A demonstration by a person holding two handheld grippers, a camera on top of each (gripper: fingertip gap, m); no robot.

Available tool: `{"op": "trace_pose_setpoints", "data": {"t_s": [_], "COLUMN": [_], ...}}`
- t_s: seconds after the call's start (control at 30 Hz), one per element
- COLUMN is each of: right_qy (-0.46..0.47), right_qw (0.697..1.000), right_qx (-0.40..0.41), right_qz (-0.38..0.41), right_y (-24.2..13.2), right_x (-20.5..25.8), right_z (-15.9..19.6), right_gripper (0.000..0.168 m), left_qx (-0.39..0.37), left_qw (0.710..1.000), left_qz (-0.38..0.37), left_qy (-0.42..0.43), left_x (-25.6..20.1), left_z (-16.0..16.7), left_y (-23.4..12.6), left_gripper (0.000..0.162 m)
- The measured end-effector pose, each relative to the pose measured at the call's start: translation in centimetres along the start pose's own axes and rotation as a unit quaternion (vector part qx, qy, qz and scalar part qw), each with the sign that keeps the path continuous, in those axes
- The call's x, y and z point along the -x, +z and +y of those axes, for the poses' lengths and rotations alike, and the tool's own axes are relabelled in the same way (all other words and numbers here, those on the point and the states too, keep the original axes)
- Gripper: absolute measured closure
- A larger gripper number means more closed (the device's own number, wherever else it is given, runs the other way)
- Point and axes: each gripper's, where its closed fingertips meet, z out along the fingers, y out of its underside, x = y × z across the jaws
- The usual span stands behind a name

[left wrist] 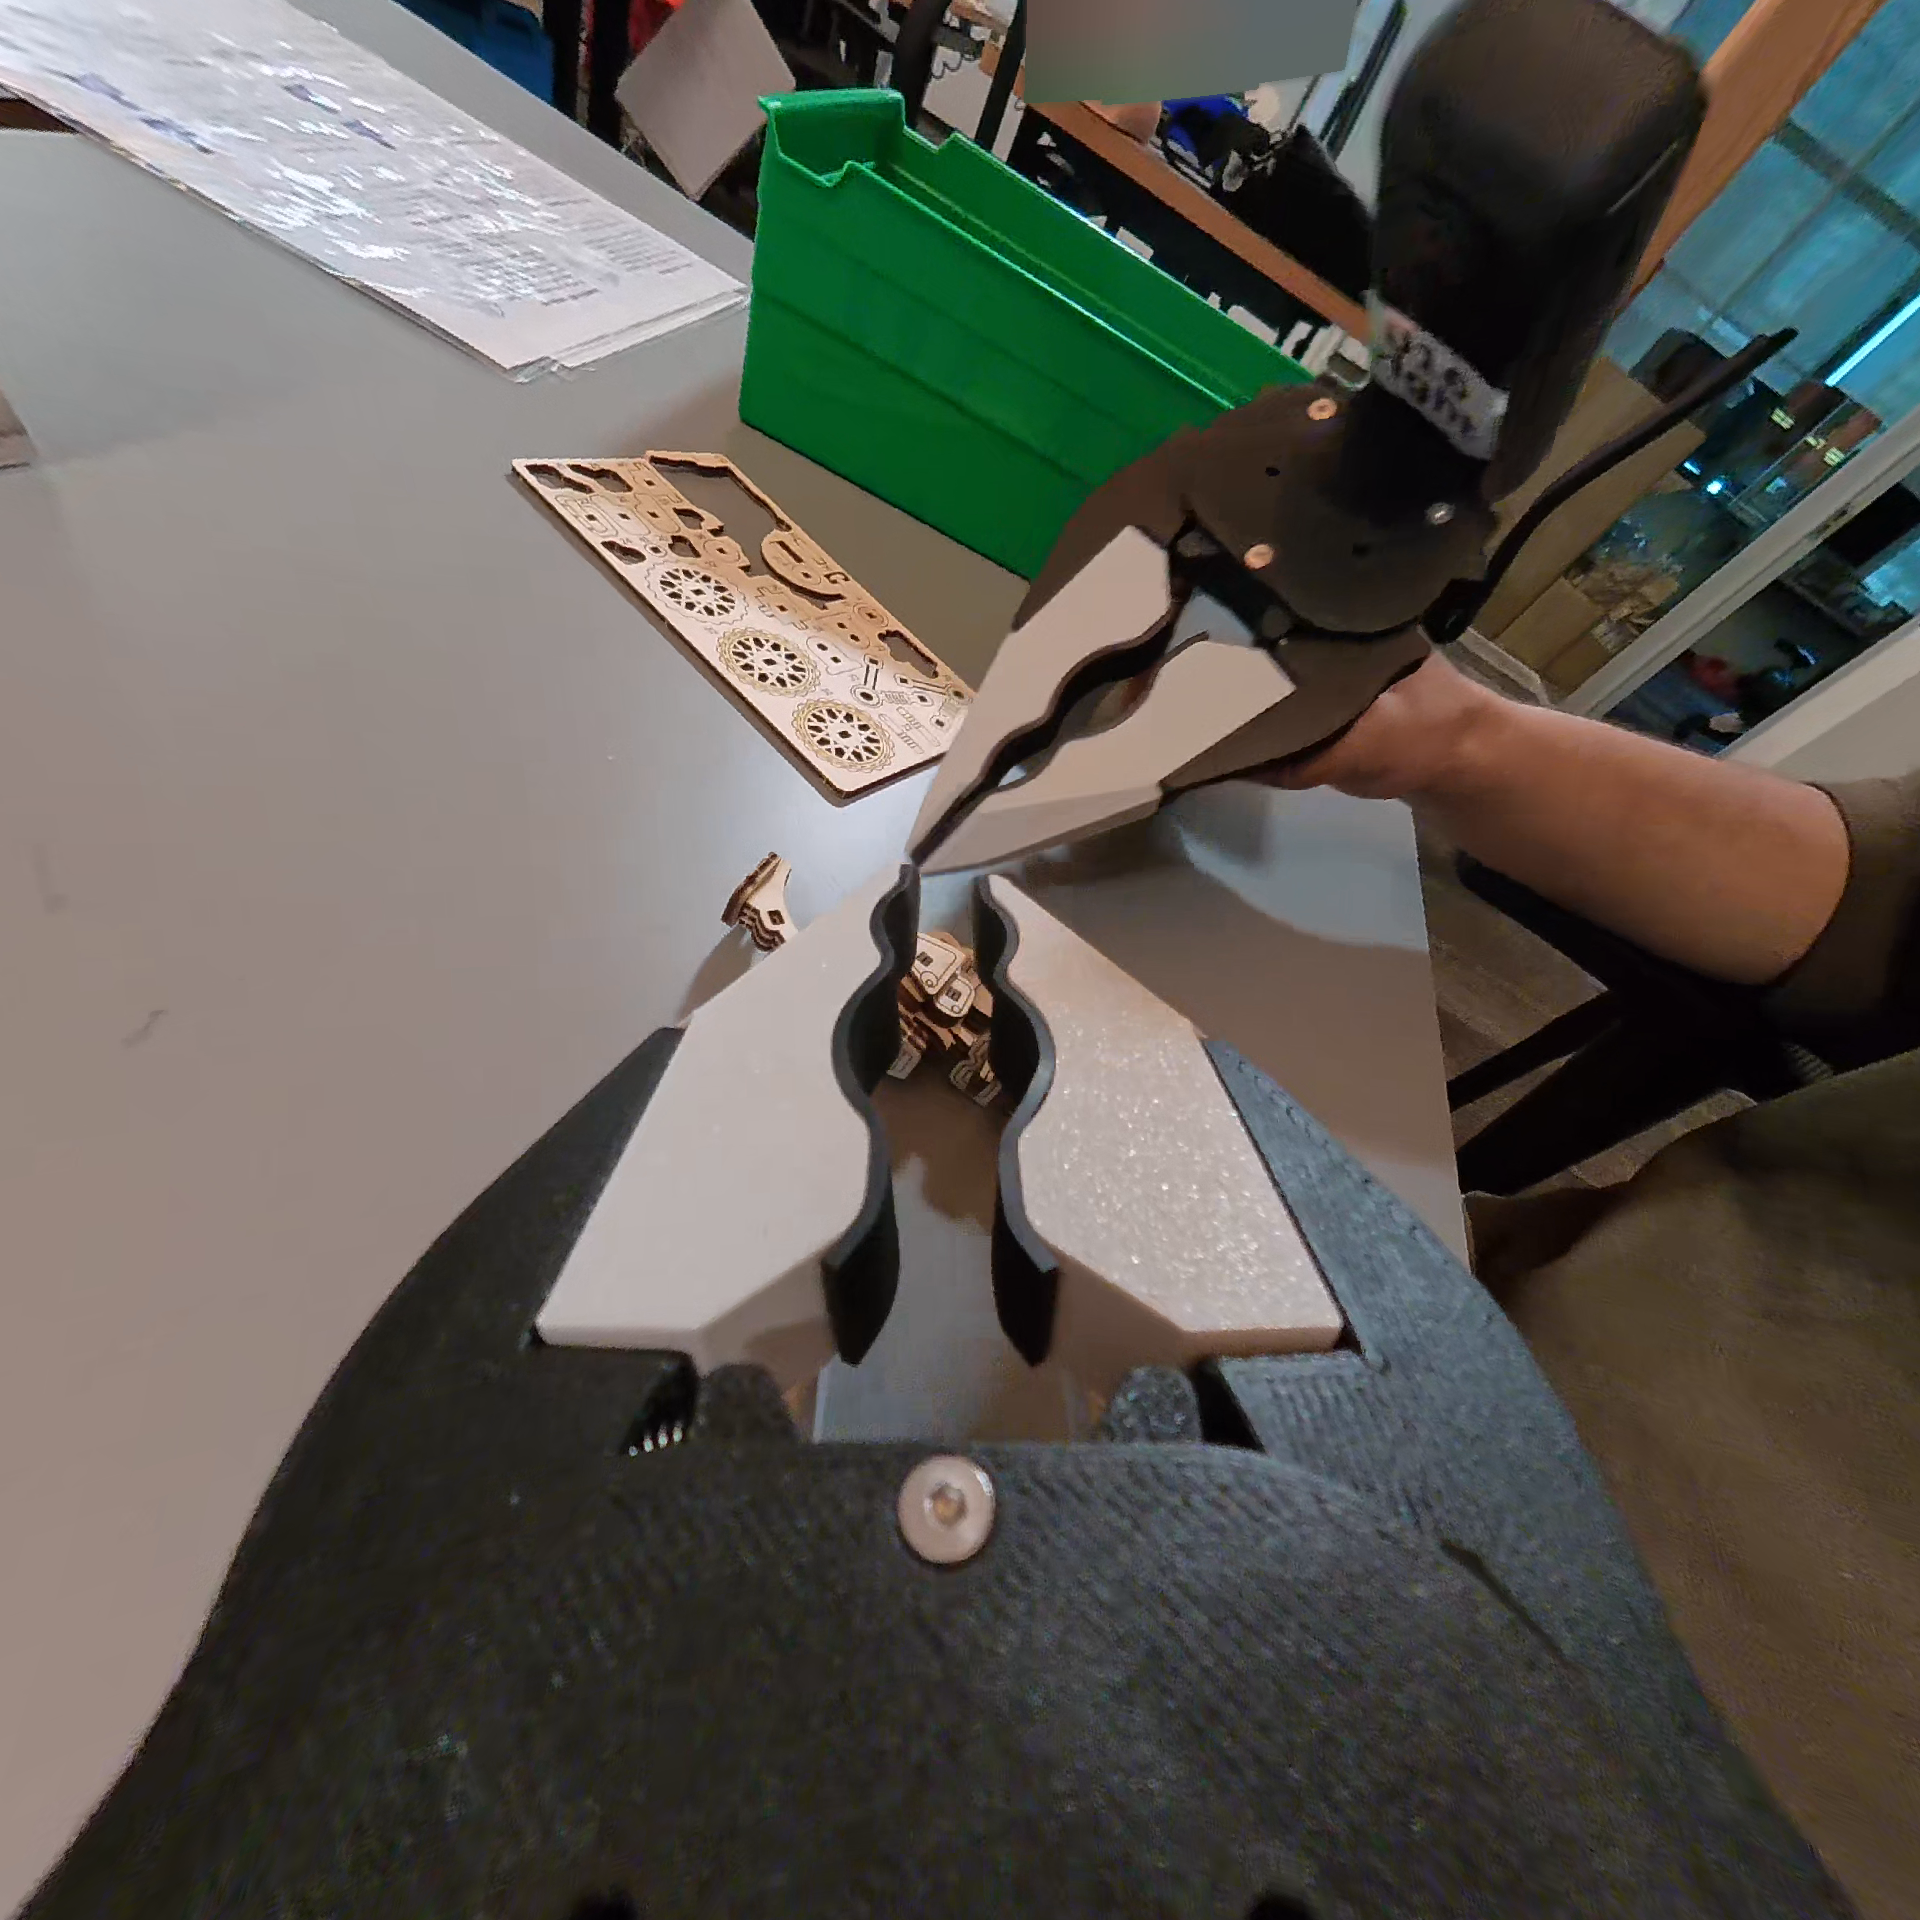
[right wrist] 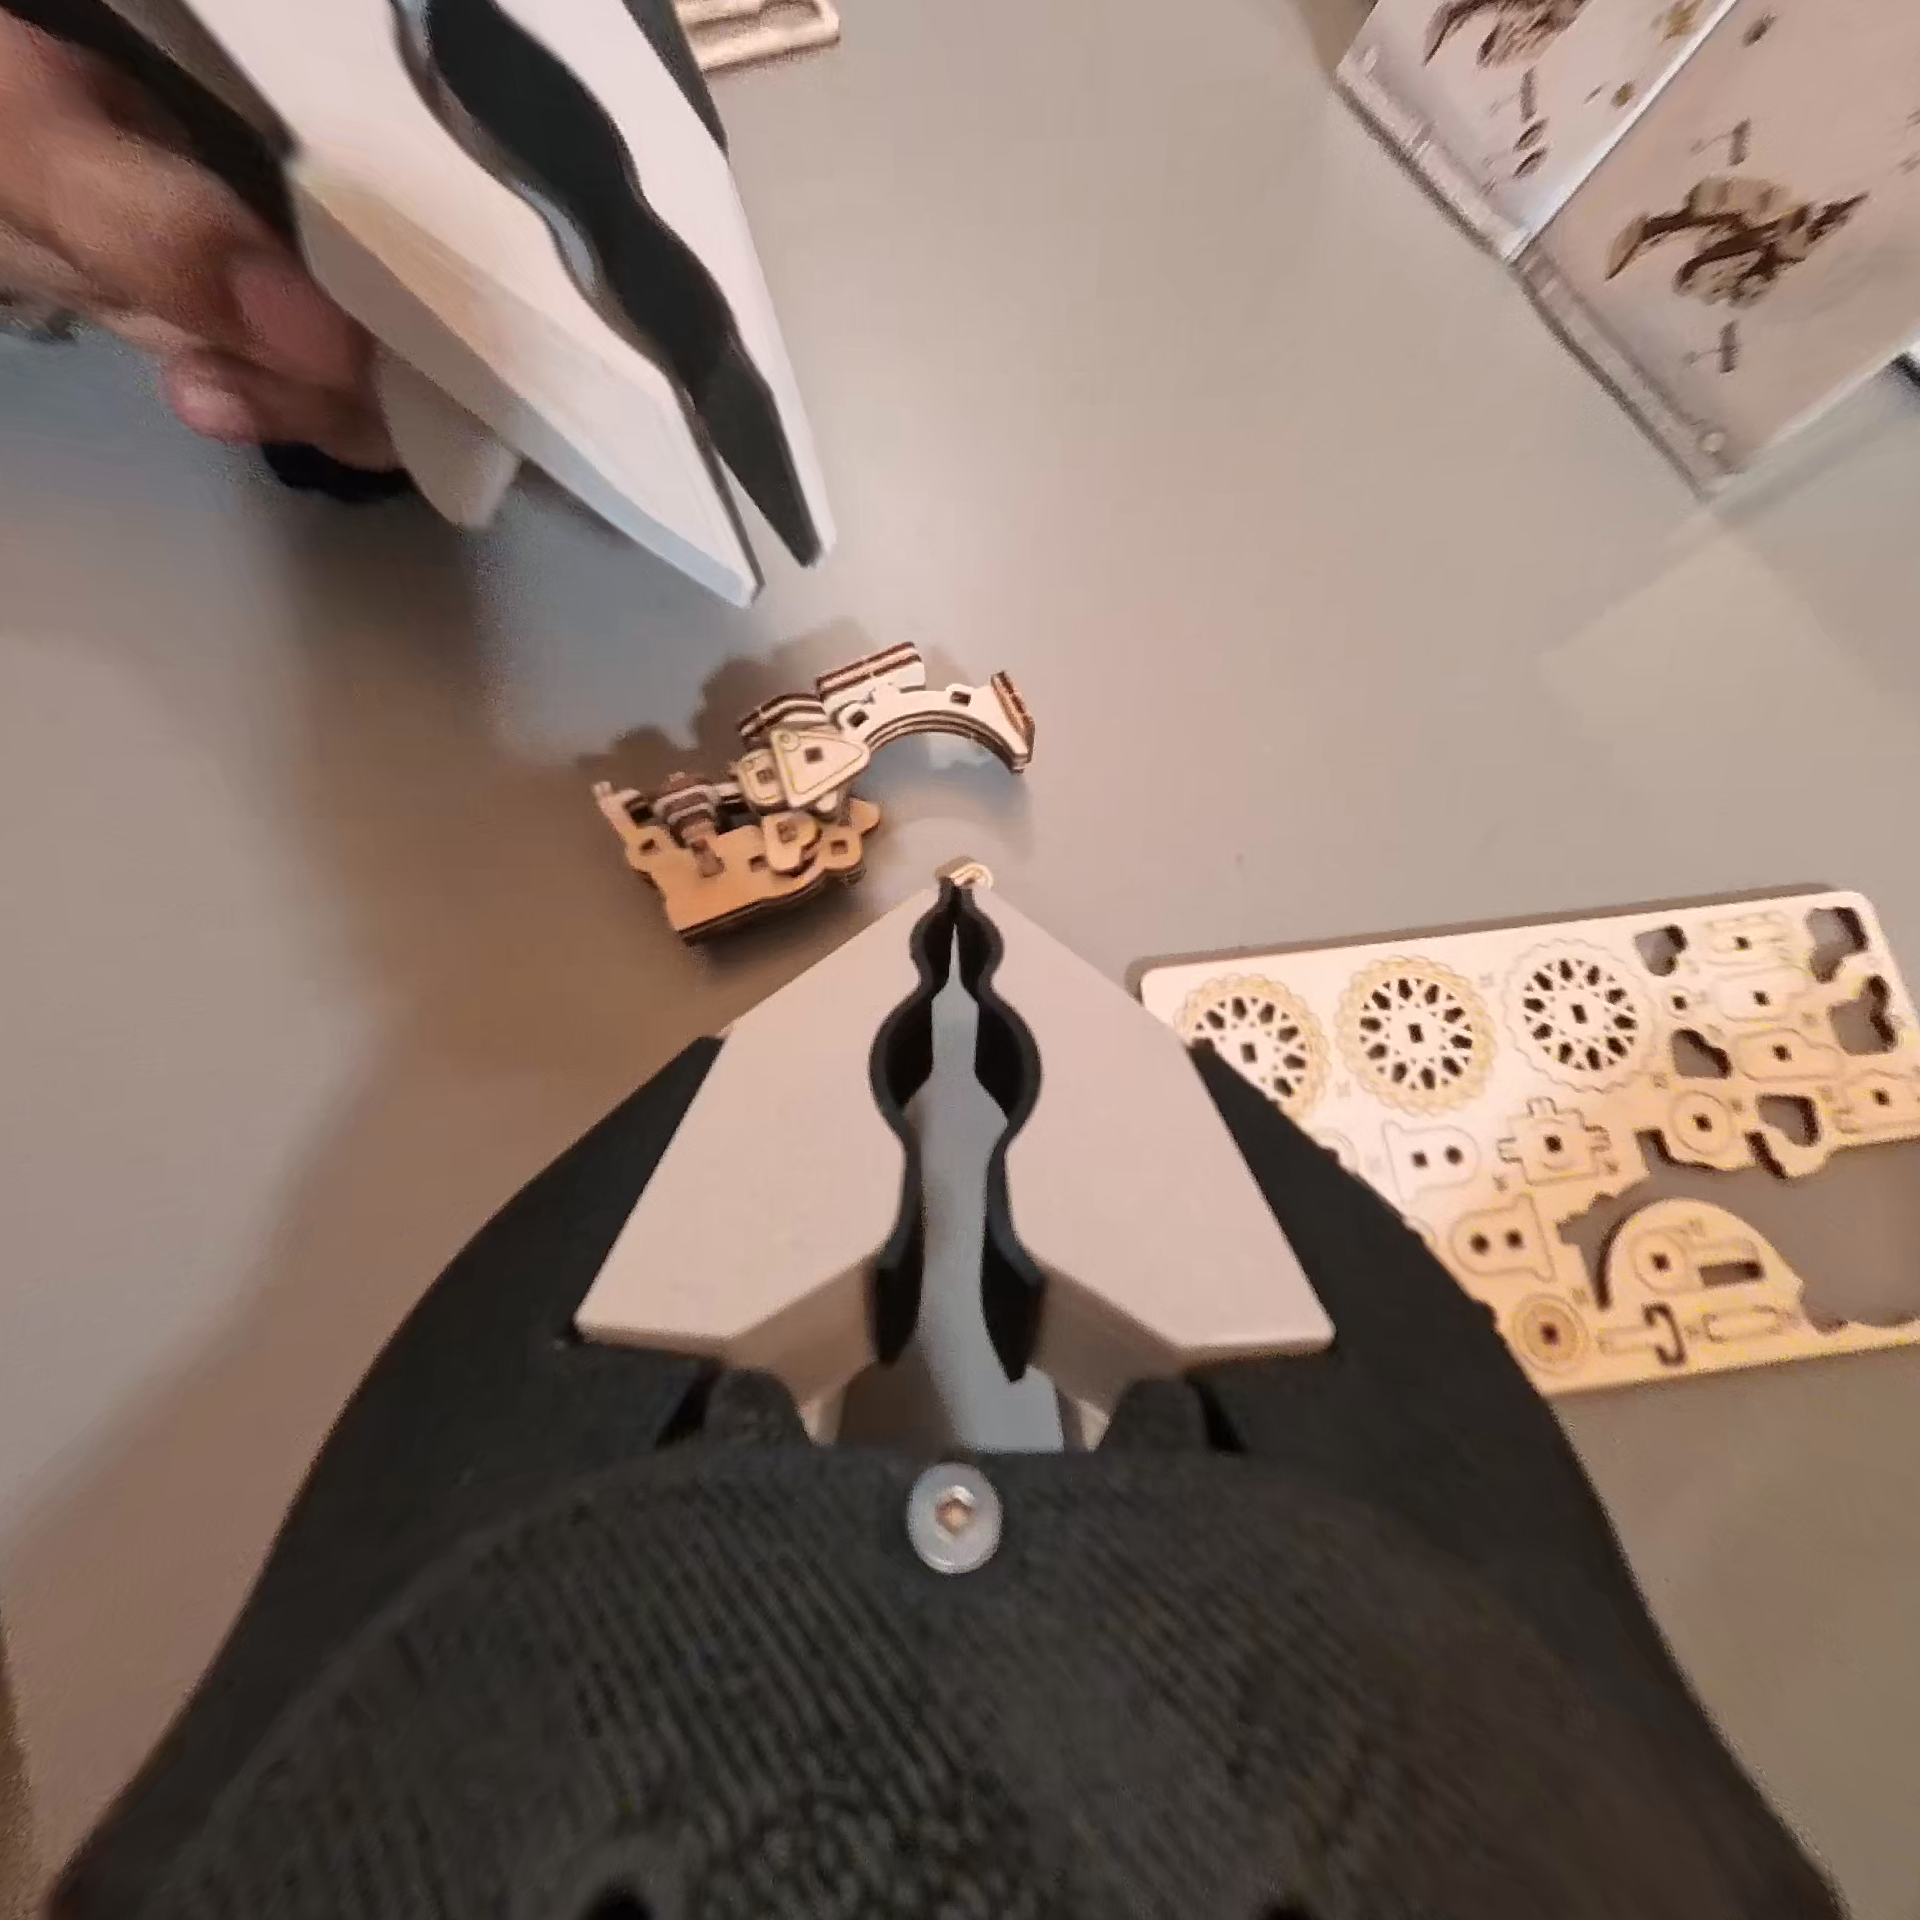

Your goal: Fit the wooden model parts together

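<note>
Pinching one small piece (right wrist: 964,876), two tongs (right wrist: 954,906)

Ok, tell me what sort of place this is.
Probably a workshop or lab workbench. A flat grey table holds a green plastic storage bin, a laser-cut wooden parts sheet and printed assembly instruction sheets; beyond are other desks and a black mesh office chair.

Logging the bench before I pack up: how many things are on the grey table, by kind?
Flat laser-cut wooden parts sheet: 1
Part-built wooden model sub-assembly: 1
Small wooden piece pinched in the right gripper: 1
Green plastic bin: 1
Printed paper instruction sheets: 1 stack
Total: 5
</note>
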Motion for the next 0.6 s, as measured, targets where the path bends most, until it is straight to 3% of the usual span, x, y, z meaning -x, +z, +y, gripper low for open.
{"op": "trace_pose_setpoints", "data": {"t_s": [0.03,0.13,0.33,0.4,0.47,0.6], "right_qy": [0.003,0.02,0.064,0.06,0.025,-0.034], "right_qw": [1.0,0.999,0.998,0.998,1.0,0.998], "right_qx": [-0.01,-0.039,-0.021,-0.008,0.008,0.028], "right_qz": [0.004,0.012,-0.021,-0.025,0.011,0.041], "right_y": [-0.7,-1.7,0.7,1.4,2.0,1.9], "right_x": [0.0,-0.1,-0.3,-0.1,-0.7,-0.8], "right_z": [-0.3,-0.7,-0.1,0.3,0.7,0.6], "right_gripper": [0.168,0.161,0.137,0.142,0.159,0.159], "left_qx": [0.0,0.002,-0.001,-0.003,-0.003,0.002], "left_qw": [1.0,1.0,1.0,1.0,1.0,1.0], "left_qz": [0.001,0.005,0.018,0.017,0.015,0.017], "left_qy": [-0.002,-0.007,-0.024,-0.021,-0.016,-0.013], "left_x": [0.0,-0.1,-0.3,-0.3,-0.4,-0.5], "left_z": [0.0,0.1,0.0,0.0,0.0,0.1], "left_y": [0.0,0.1,0.4,0.3,0.3,0.4], "left_gripper": [0.152,0.152,0.153,0.153,0.153,0.152]}}
